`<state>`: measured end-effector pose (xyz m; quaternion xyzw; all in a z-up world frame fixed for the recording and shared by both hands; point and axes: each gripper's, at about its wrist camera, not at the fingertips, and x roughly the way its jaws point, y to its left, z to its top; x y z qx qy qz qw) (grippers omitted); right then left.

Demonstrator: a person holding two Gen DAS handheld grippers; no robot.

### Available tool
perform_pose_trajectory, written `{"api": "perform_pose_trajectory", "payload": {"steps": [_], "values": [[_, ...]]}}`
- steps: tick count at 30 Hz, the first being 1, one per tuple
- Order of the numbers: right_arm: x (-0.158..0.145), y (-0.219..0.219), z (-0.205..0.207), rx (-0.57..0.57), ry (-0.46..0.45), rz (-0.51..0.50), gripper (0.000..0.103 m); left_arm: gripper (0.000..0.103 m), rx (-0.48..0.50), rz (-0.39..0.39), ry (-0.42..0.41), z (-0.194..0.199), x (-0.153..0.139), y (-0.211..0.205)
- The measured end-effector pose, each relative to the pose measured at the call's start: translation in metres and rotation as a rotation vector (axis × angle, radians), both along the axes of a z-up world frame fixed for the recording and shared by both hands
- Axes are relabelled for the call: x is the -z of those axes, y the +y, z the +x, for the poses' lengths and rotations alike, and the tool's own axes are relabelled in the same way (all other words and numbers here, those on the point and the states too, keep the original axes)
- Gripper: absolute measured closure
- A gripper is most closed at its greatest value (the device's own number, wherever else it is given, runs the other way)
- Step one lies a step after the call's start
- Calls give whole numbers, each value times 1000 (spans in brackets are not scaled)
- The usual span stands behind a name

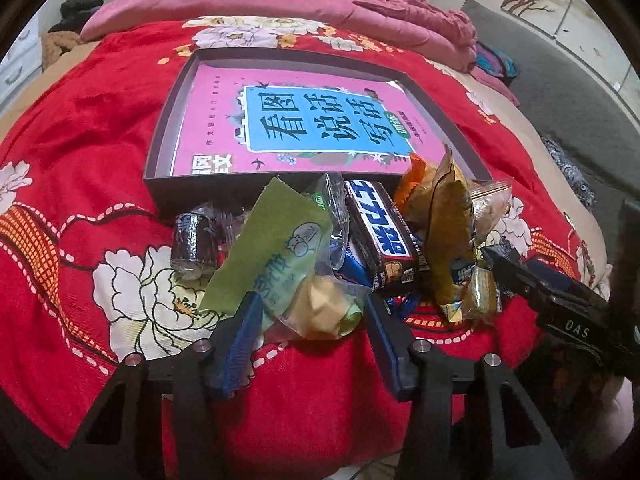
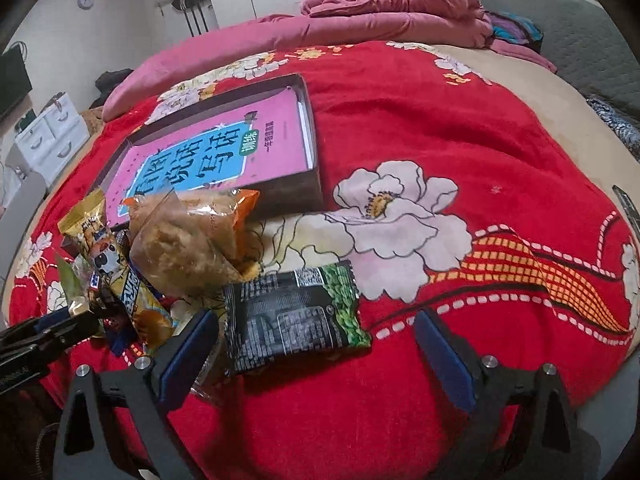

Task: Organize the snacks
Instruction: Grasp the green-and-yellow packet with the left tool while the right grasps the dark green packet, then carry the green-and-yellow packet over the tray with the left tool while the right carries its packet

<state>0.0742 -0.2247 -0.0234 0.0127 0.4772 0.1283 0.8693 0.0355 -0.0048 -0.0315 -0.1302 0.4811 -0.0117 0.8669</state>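
While the snack pile [image 1: 360, 248] is lying on the bed before the box [image 1: 160, 184] | we are reading left claw [image 1: 312, 316] half-closed, pinching the green pastry pack [image 1: 280, 256]: light, crinkly, crushable, gripping its sealed edge | right claw [image 2: 316, 344] is gaping, straddling the black pea packet [image 2: 296, 312], not pressing it.

**Snack pile beside the box**

Wrapped snacks heap before the shallow dark box [image 1: 160, 188] on the bed: a green packet [image 1: 276, 248], a dark chocolate bar [image 1: 384, 240] tilted atop, a crumpled golden bag [image 1: 448, 224]. A black-and-green packet [image 2: 296, 316] lies flat, apart.
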Motion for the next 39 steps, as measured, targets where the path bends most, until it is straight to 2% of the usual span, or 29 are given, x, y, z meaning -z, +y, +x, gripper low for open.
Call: {"api": "perform_pose_trajectory", "payload": {"steps": [4,8,13,17,22,30,33,39], "values": [[1,3,6,-29,-5,-52,25,49,2,7,2,1,1,-1],[4,12,7,-76,-16,-99,33,49,9,28,6,1,3,-5],[6,13,9,-103,-30,-106,41,49,13,42,8,2,6,-9],[2,11,7,-101,-43,-87,43,51,18,56,7,3,6,-10],[-8,4,4,-92,-77,-37,46,65,37,67,-1,2,3,-12],[-22,-2,1,-76,-120,9,47,67,41,-26,-19,-9,-9,0],[-24,-2,1,-70,-125,20,47,67,41,-40,-36,-14,-15,1],[-34,-2,3,-64,-145,40,47,67,15,-18,-112,-20,-34,10]]}}
